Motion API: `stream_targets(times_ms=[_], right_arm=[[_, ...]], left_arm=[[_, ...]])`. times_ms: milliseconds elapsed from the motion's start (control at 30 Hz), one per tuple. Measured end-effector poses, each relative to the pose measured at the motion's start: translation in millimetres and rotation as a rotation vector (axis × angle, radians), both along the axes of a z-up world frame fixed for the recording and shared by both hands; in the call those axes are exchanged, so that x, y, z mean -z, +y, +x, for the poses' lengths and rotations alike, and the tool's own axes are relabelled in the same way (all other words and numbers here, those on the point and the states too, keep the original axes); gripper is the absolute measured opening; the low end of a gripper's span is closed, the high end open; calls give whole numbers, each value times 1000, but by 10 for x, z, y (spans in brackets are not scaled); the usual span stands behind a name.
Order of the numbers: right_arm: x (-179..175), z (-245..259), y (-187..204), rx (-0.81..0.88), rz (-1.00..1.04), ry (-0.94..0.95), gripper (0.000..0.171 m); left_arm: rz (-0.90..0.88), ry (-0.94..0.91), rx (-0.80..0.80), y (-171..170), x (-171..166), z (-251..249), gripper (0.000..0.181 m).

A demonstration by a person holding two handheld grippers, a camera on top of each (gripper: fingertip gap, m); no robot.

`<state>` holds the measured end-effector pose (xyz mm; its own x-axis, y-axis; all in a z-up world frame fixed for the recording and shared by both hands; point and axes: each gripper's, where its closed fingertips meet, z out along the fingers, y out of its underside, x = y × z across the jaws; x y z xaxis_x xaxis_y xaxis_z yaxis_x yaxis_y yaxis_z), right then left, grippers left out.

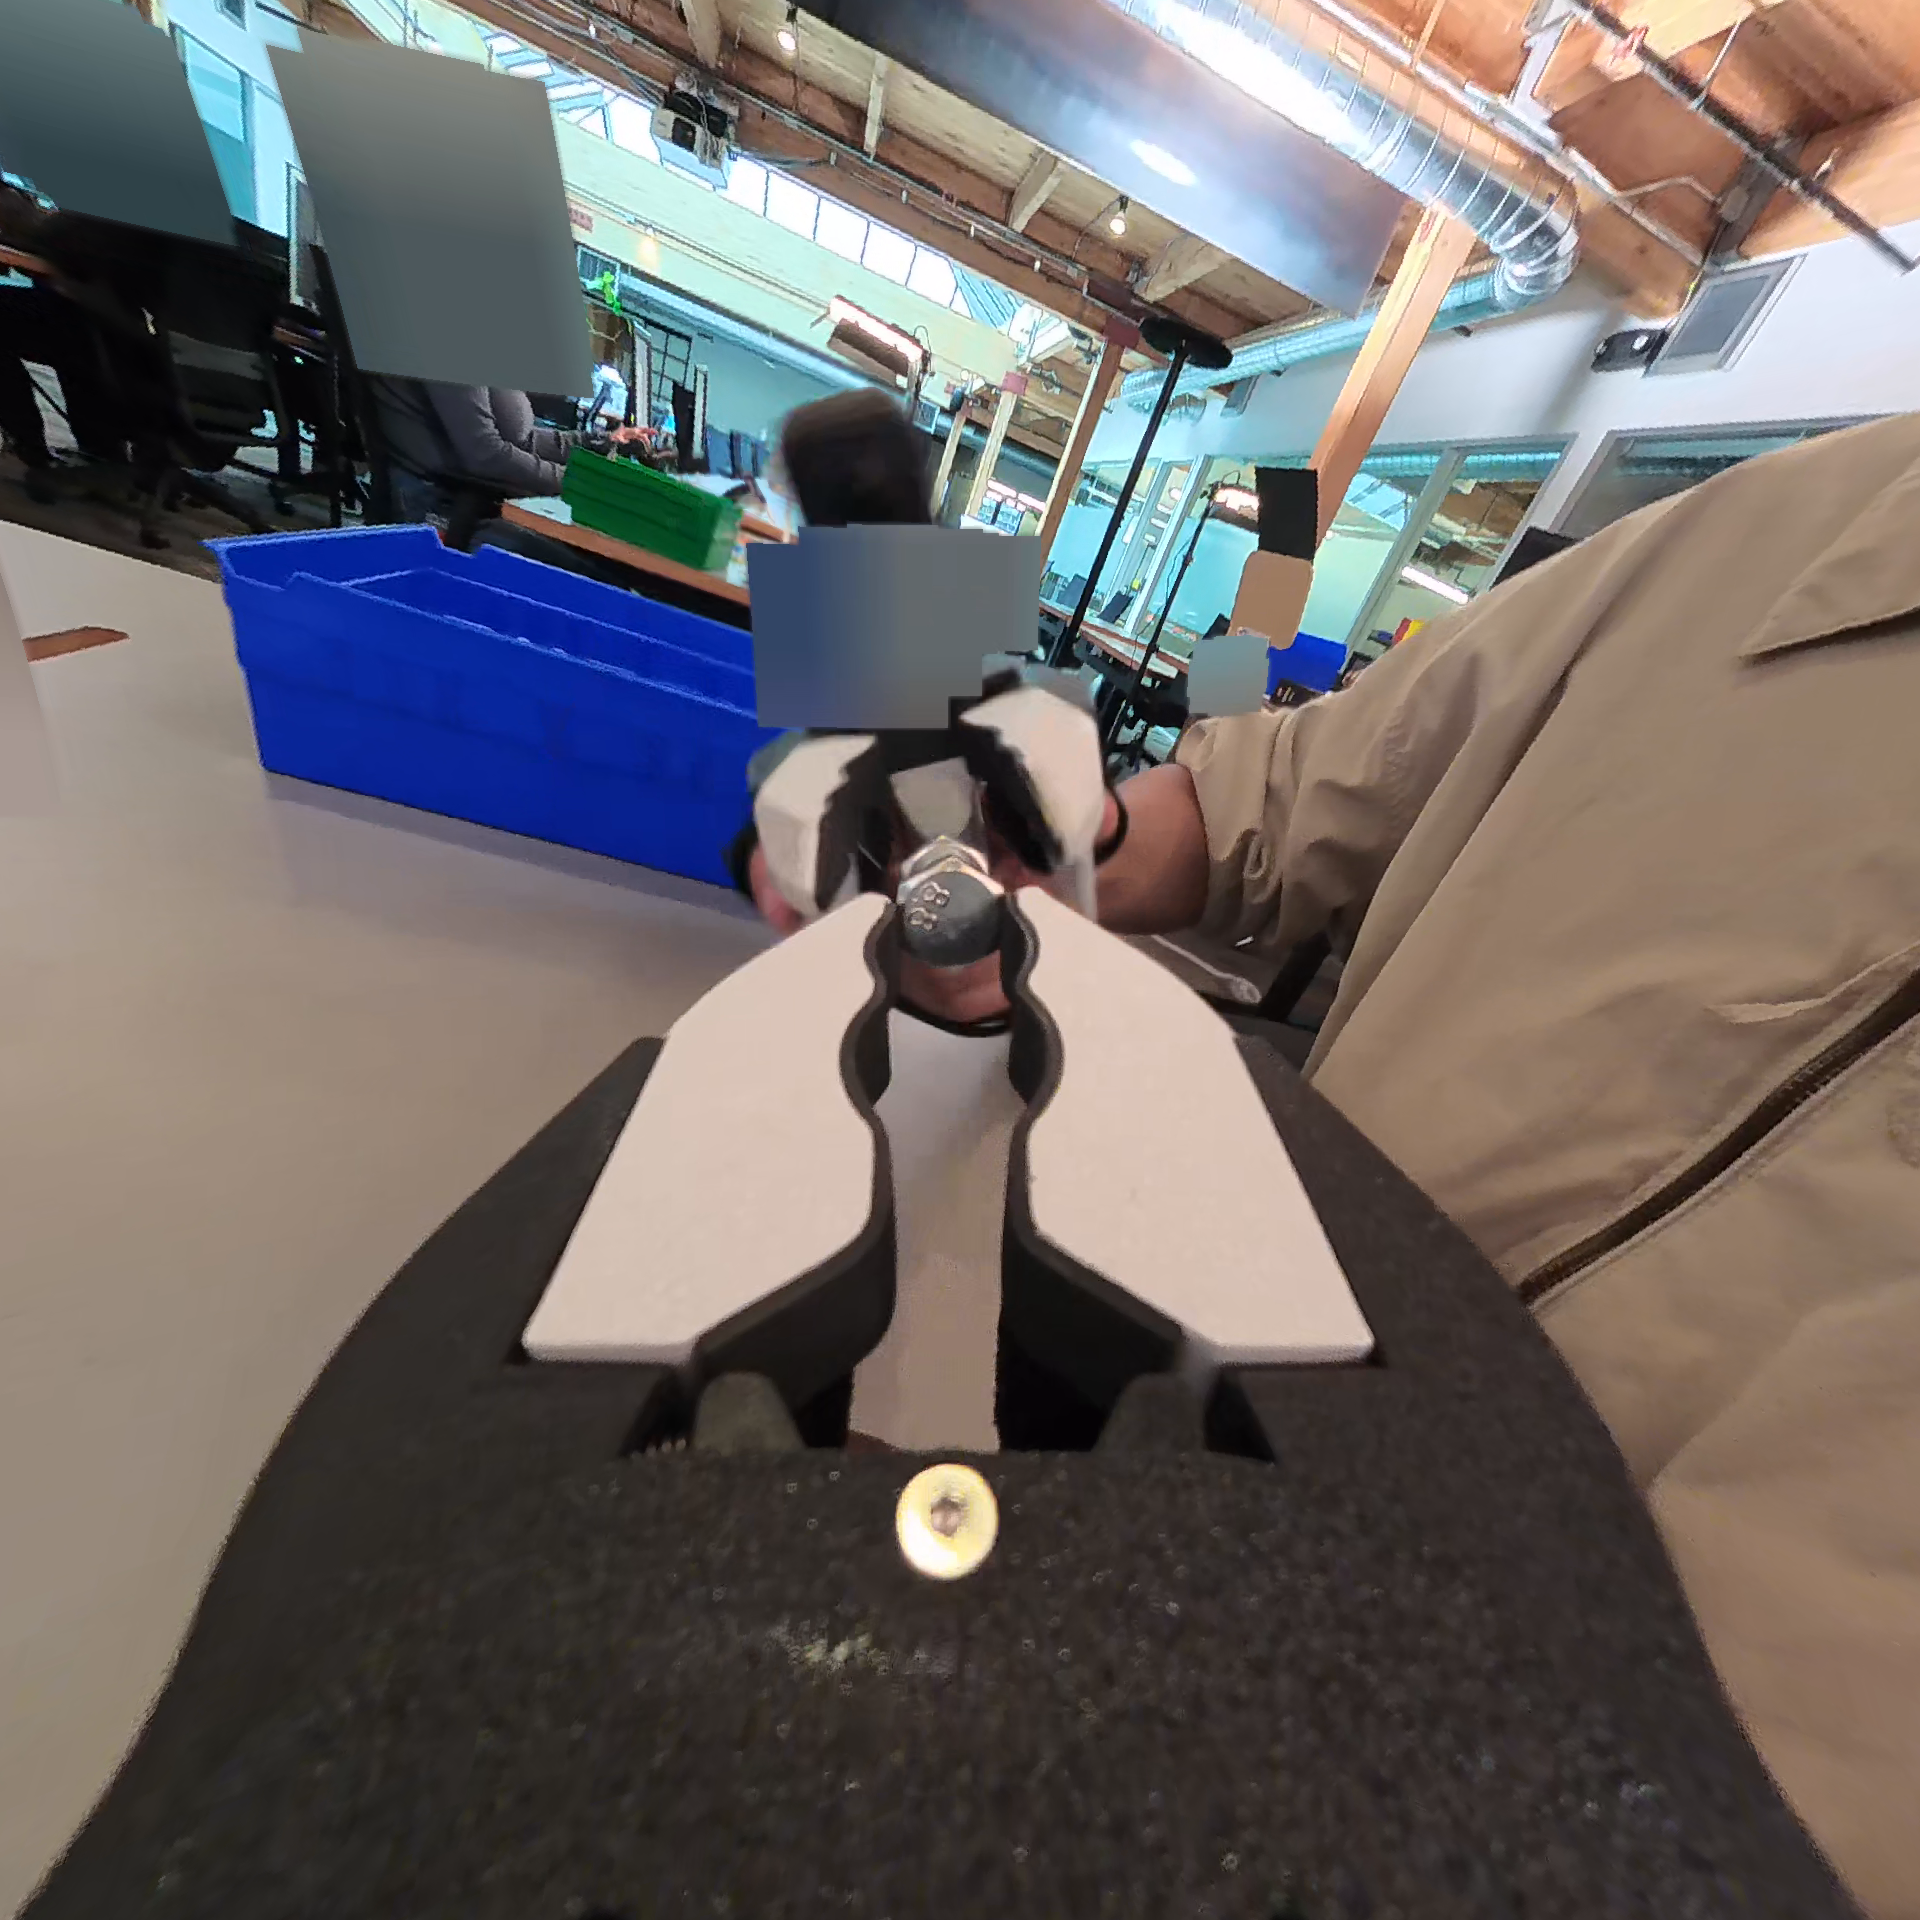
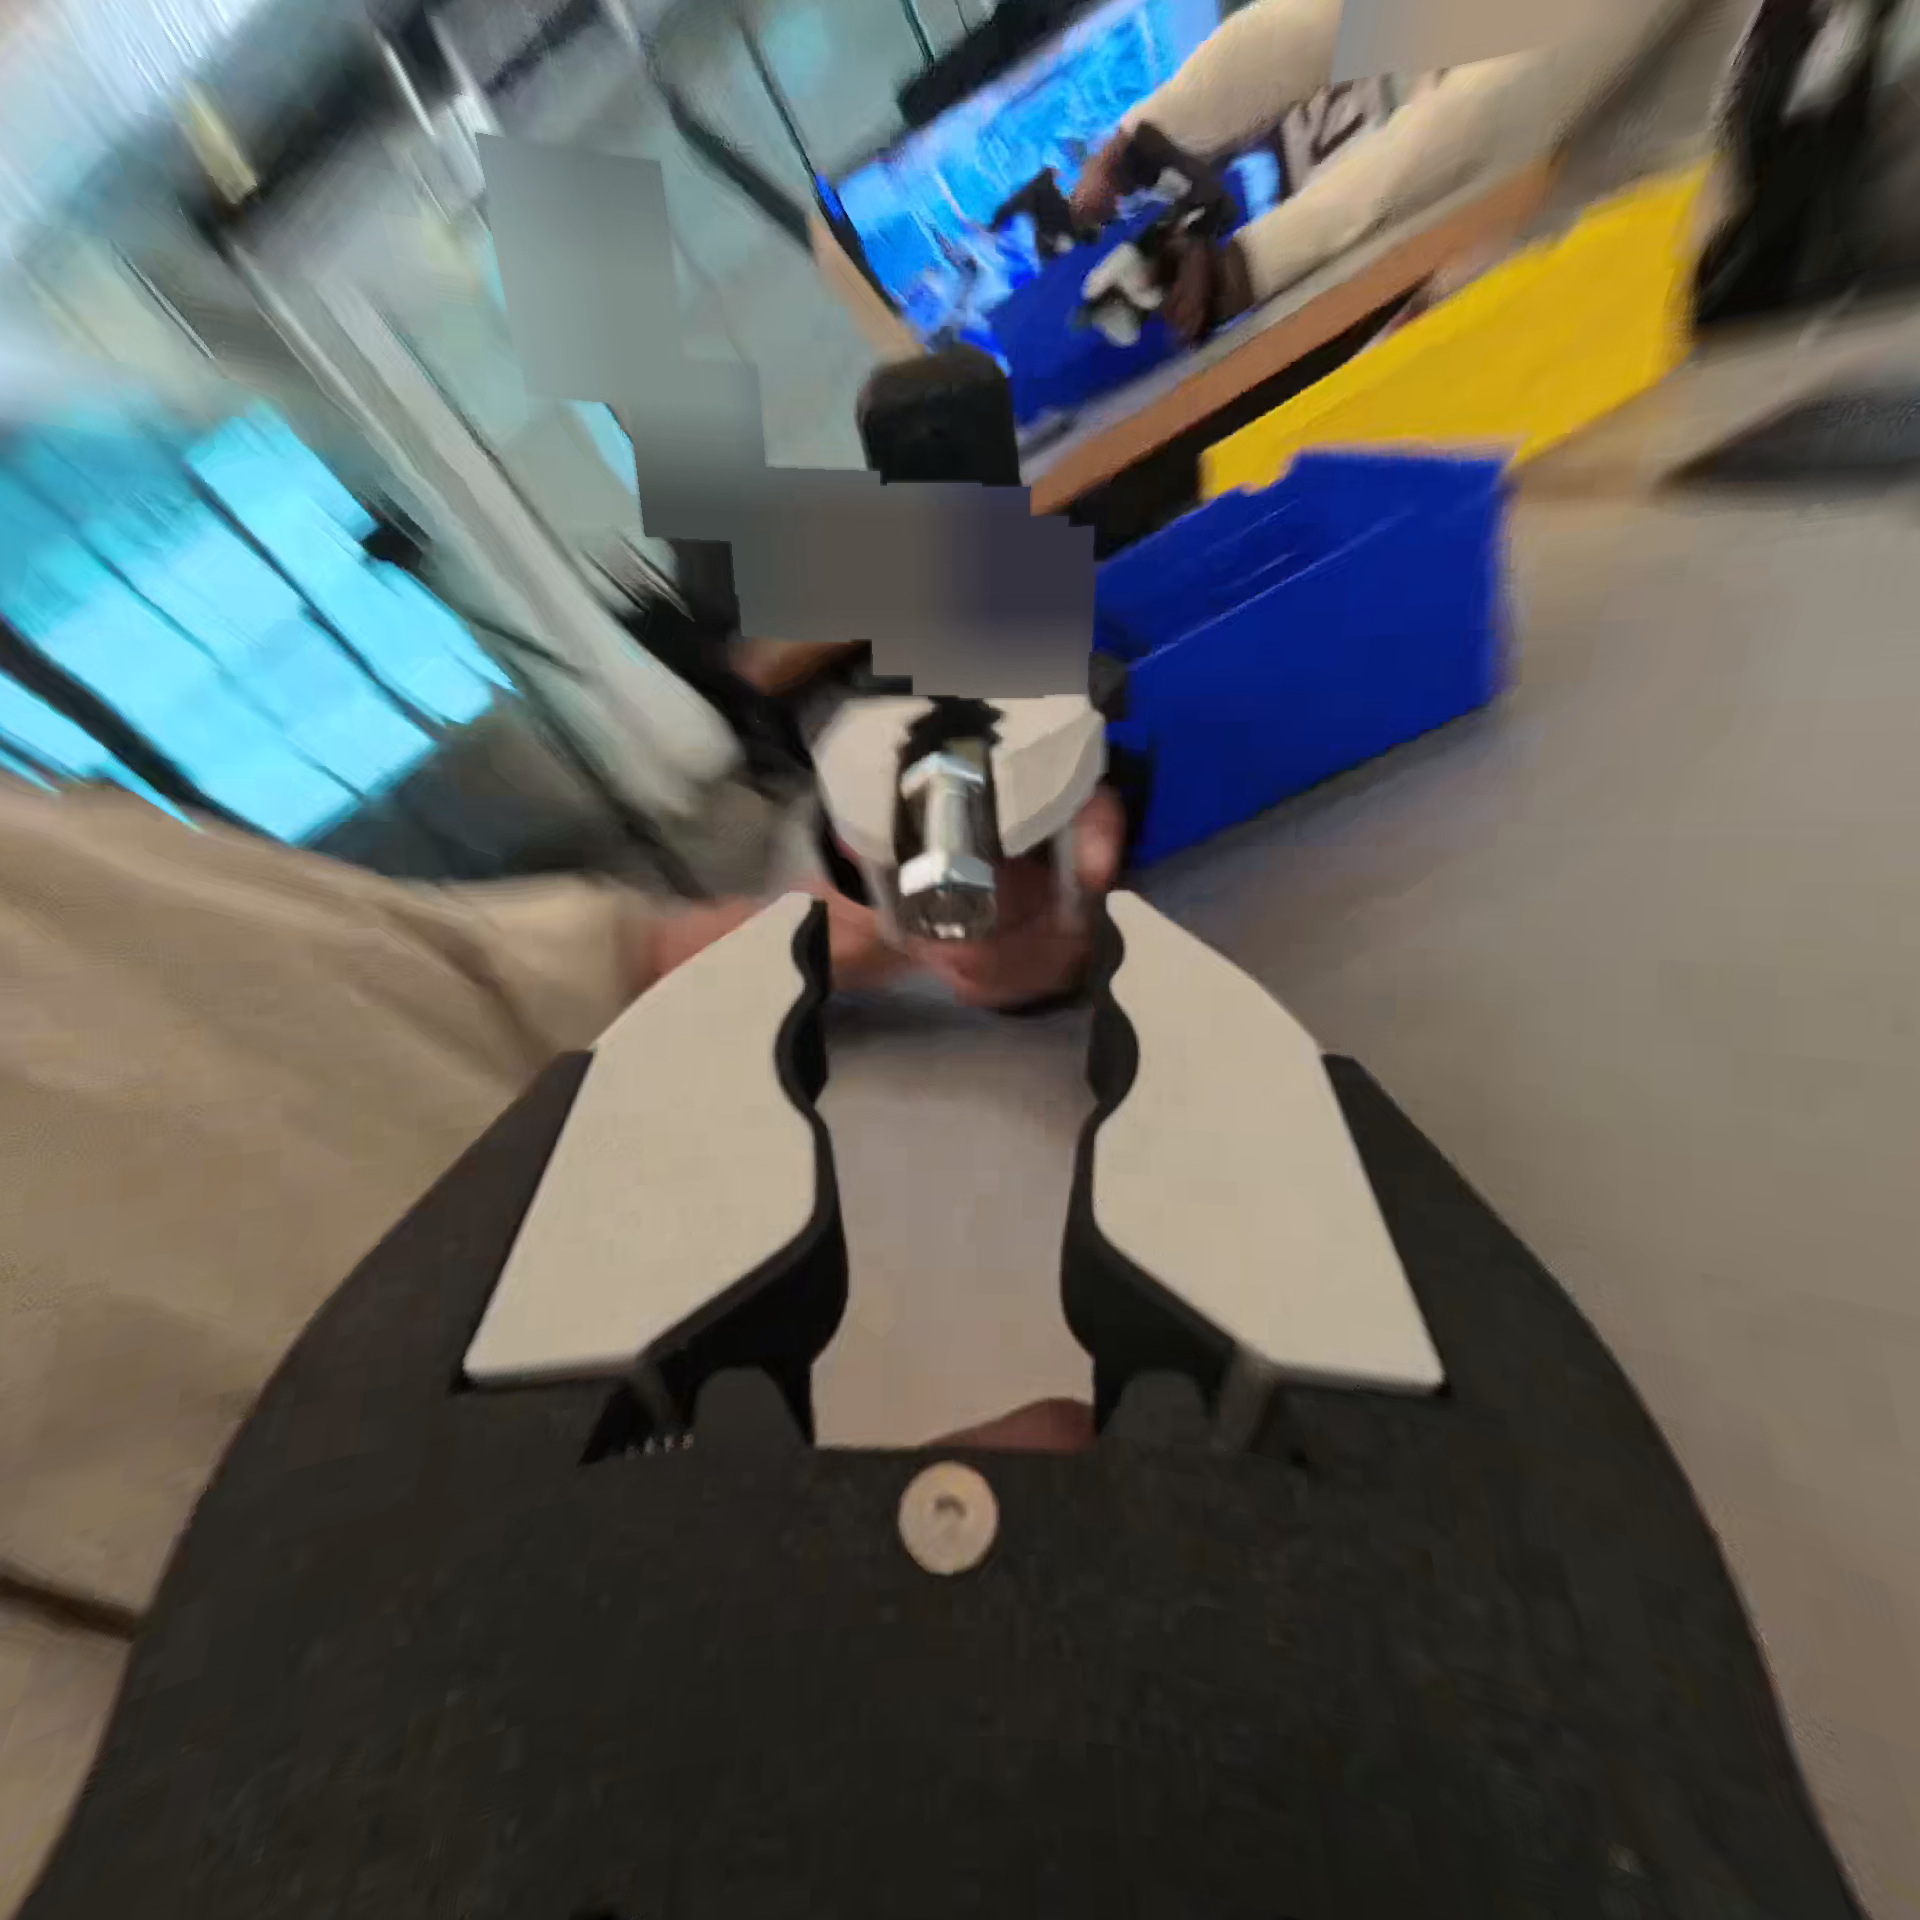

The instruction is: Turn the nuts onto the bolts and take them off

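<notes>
The left gripper (image 1: 951, 920) has its two white fingers drawn close together, pinching the hexagonal head of a silver bolt (image 1: 948, 906) between their tips; the bolt is held up in the air above the grey table (image 1: 312, 987), and its long axis runs straight away from the left wrist camera, head toward that camera and shank pointing at the right gripper (image 1: 935, 810) opposite. In the right wrist view the same bolt (image 2: 940, 831) shows lengthwise: the head sits far off between the left gripper's (image 2: 961, 774) fingertips, the shank comes toward the camera, and a silver nut (image 2: 943, 896) sits on its near end, facing the lens. The right gripper's (image 2: 961, 925) own fingers stand well apart with nothing between them, their tips just short of the nut on either side and not touching it. A tan sleeve (image 1: 1558, 831) fills the side of each view. A blue bin (image 1: 488, 686) rests on the table beyond the grippers, well apart from the bolt
</notes>
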<state>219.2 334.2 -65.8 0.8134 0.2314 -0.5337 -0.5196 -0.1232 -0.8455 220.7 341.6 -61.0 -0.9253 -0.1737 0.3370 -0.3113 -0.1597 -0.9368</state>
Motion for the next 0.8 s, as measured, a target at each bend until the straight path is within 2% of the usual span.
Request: stream_targets(times_ms=[67,200,267,333,433,500,600,667,800], right_arm=[[48,66,-50,126,-60,-552,47],[-104,52,-98,318,-79,-1581,40],[-103,2,-58,341,-79,-1910,38],[-54,-23,-15,338,-73,-2061,39],[-12,-62,20,330,-47,-2154,33],[-37,-48,30,351,-51,-2157,19],[-62,-64,27,353,-32,-2113,18],[-68,-67,30,339,-37,-1913,18],[-68,-106,28,219,-23,-1194,18]], left_arm=[[-27,21,17,16,-25,-4,17],[-61,62,37,32,-22,14,17],[-75,90,75,22,-2,-6,17],[-102,113,97,12,-3,-15,17],[-101,121,117,-24,15,-38,17],[-109,119,136,-48,3,-72,17],[-120,116,146,-52,-28,-93,17],[-106,92,134,-48,-39,-101,17],[-63,39,103,-52,-55,-118,17]])
